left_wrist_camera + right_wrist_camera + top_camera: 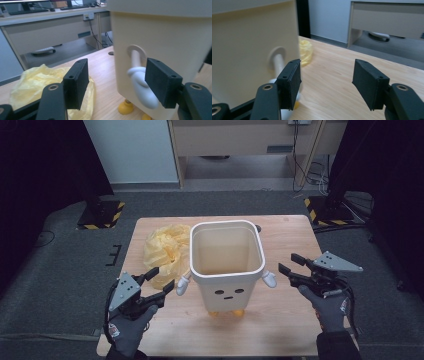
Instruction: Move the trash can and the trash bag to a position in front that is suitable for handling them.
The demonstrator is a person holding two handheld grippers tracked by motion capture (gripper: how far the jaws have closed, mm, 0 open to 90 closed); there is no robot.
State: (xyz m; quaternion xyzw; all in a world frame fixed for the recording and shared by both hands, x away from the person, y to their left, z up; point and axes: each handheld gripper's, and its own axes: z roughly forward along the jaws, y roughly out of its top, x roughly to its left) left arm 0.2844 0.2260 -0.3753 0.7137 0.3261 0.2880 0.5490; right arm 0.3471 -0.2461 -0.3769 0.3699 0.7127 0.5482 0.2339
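Both gloved hands come up from the near edge of the counter (280, 320), each angled inward toward the cream bin (227, 265) that stands between them. The left tool (161, 279) has its jaws apart with nothing between them, aimed at the bin's small white arm (141, 87), which lies just ahead of its right jaw without touching. The right tool (292, 264) also has its jaws apart and empty; the bin's other white arm (269, 279) sits just ahead of it and slightly lower. A crumpled yellow bag (165, 247) lies beyond the left tool, against the bin's side. The bin's yellow feet (125, 108) are partly cut off, and its wall is blurred in the right gripper view.
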